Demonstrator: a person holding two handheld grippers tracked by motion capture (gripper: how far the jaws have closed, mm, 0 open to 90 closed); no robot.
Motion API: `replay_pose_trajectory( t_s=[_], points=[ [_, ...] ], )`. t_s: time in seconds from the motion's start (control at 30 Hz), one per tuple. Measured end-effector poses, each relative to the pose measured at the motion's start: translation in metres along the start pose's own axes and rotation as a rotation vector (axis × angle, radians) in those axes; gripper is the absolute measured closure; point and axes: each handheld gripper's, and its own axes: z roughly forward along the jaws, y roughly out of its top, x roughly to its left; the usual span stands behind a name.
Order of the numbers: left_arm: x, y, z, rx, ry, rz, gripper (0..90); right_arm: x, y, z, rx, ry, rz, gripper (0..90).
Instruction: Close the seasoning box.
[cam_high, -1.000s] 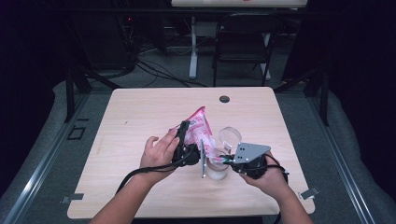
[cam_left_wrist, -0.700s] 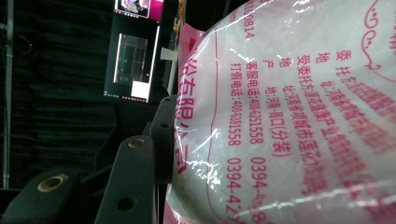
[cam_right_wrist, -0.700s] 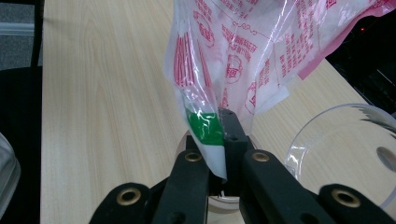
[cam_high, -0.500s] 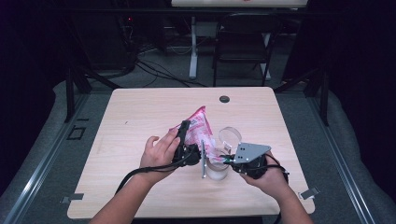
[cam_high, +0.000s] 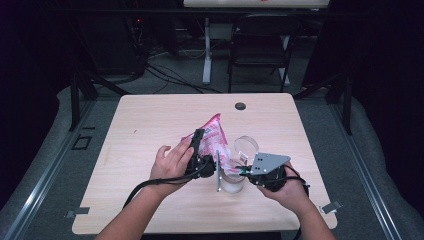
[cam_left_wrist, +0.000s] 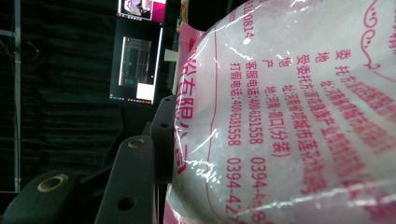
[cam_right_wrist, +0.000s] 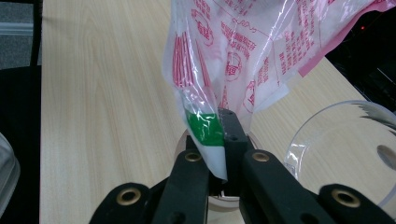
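Observation:
A pink-and-white printed plastic bag (cam_high: 215, 134) of white powder hangs tilted over the table's middle. My left gripper (cam_high: 201, 140) is shut on its upper body; in the left gripper view the bag (cam_left_wrist: 289, 116) bulges against one black finger (cam_left_wrist: 135, 177) and hides the other. My right gripper (cam_high: 241, 170) is shut on the bag's lower corner, and its jaws (cam_right_wrist: 219, 137) pinch the green-marked tip of the bag (cam_right_wrist: 233, 46). A small clear jar (cam_high: 233, 183) stands directly under that corner.
A clear round cup or lid (cam_high: 246, 146) lies just behind the jar, also at the right of the right gripper view (cam_right_wrist: 345, 144). A small black round disc (cam_high: 240, 106) sits near the far edge of the wooden table (cam_high: 150, 120). A chair stands beyond it.

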Motion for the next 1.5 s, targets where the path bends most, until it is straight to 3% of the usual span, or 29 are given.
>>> replay_pose_trajectory(
  t_s=[1.5],
  points=[
    [-0.0003, 0.0039, -0.0011, -0.005, 0.013, 0.027, 60.6, -0.0018, -0.0028, -0.0009, 0.004, 0.000, 0.005, 90.0]
  ],
)
